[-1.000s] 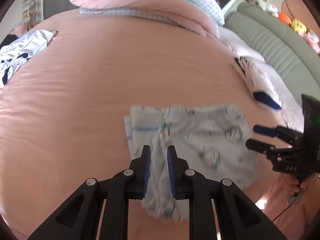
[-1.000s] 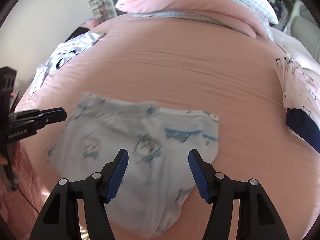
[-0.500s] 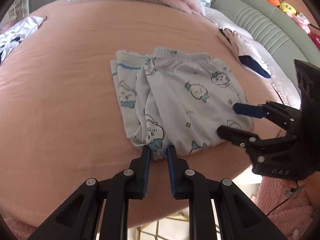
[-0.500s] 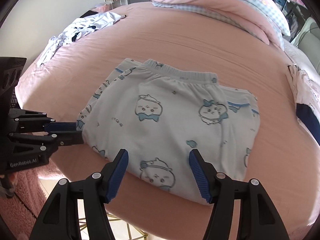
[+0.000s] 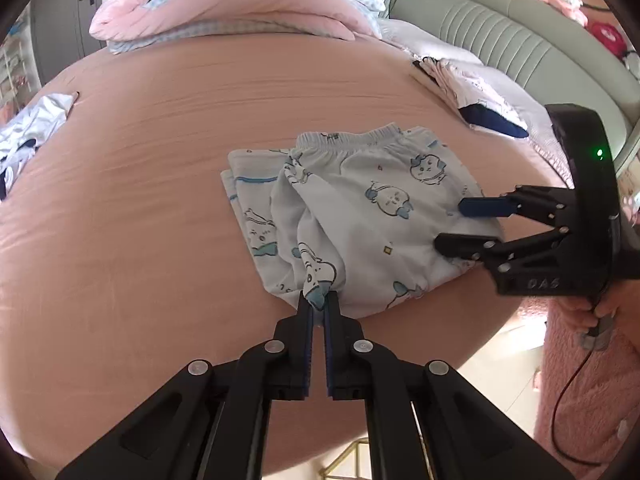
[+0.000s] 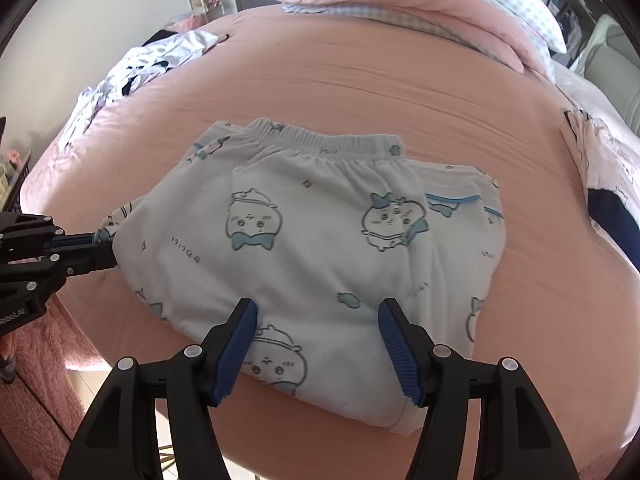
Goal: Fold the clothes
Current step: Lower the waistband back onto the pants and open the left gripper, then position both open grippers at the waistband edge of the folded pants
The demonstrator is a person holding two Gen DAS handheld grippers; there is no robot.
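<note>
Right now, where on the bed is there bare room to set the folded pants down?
Bare sheet lies between the pants and the crumpled clothes at the left edge, and beyond the waistband up to the quilt. The right side is crowded: a folded stack and the right gripper.

The pants (image 6: 320,248) are soft matt knit cloth, pale with printed cartoon figures and a ribbed elastic waistband. The bed (image 5: 160,128) sheet is smooth matt pink cloth with fine creases. Each tool, left tool (image 5: 319,304) and right tool (image 6: 318,312), is matt black plastic with ridged blue rubbery pads and small shiny metal rivets. The headboard (image 5: 500,36) looks like smooth grey-green padded leather. A fuzzy pink sleeve (image 5: 580,380) looks plush.
</note>
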